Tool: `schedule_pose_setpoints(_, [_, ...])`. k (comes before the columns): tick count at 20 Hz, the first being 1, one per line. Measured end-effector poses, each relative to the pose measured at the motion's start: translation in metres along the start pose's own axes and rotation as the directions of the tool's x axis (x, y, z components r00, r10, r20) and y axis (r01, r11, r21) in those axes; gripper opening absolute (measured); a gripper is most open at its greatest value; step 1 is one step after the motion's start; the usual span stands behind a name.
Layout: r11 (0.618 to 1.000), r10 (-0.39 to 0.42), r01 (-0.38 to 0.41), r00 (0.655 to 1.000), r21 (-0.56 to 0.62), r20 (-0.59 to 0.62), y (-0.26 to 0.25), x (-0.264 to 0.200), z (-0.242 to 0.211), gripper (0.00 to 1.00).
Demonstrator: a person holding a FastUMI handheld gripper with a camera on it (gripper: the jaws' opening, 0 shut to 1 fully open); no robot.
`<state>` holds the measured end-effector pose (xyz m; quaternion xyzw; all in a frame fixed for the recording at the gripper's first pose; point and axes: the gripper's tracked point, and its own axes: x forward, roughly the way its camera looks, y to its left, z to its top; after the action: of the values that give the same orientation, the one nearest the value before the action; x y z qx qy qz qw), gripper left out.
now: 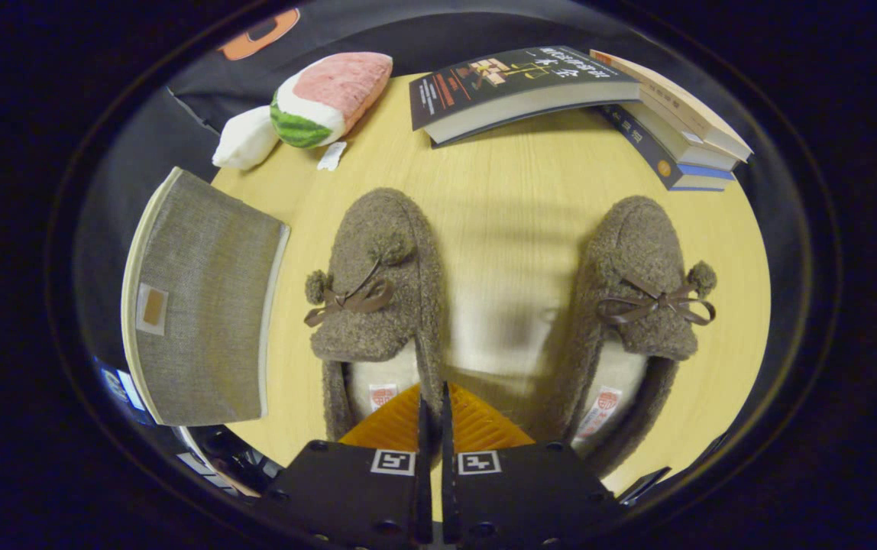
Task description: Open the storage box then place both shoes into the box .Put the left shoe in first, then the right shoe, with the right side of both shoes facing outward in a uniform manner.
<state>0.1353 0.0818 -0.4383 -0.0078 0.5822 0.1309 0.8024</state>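
While the claw (433, 397) hangs over the near edge of the bench (507, 206), its two fingers are pressed together with only a thin slit between them and nothing held. It sits just above the inner rim of the left shoe (377, 290), near the heel opening, with the fingers pointing along the gap between the pair.

Left shoe: fuzzy brown slipper with a bow and pompom, toe pointing to the far edge, flat on its sole. Right shoe (633, 305): same make, set well apart toward the bench's right side, toe also away and slightly angled. Both heels face the claw, probably laid out that way so the openings are easy to grab.

Storage box (202, 305): grey fabric, at the left edge of the bench, hanging partly over it, beside the left shoe but not touching it. Its top face looks shut; I can't tell where the lid or flap opens.

Far left corner: watermelon-slice plush (324, 95) with a white bit beside it. Far edge and far right corner: a dark book (515, 84) leaning on a stack of books (675, 122), all out of the working path.

Judgement: task not started. The box needs opening first, so the claw should head left to it rather than take the shoe below.
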Motion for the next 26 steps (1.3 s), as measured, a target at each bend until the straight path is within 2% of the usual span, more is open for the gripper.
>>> schedule_pose_setpoints(1, [1.0,0.002,-0.002,1.0,-0.004,0.008,0.0,0.001,-0.003,0.0])
schedule_pose_setpoints(6, [0.99,0.092,-0.091,0.996,0.106,-0.007,0.014,-0.025,-0.014,0.0])
schedule_pose_setpoints(10, [0.978,0.151,-0.156,0.987,0.139,0.049,0.033,-0.068,-0.006,0.0])
schedule_pose_setpoints(15, [0.967,0.206,-0.222,0.97,0.126,0.128,0.079,-0.137,0.012,0.0])
schedule_pose_setpoints(20, [0.941,0.295,-0.316,0.94,0.116,0.169,0.154,-0.193,0.028,0.0])
schedule_pose_setpoints(23, [0.943,0.305,-0.32,0.941,0.093,0.146,0.204,-0.191,0.032,0.0])
schedule_pose_setpoints(26, [0.949,0.29,-0.299,0.952,0.099,0.096,0.249,-0.163,0.03,0.0])
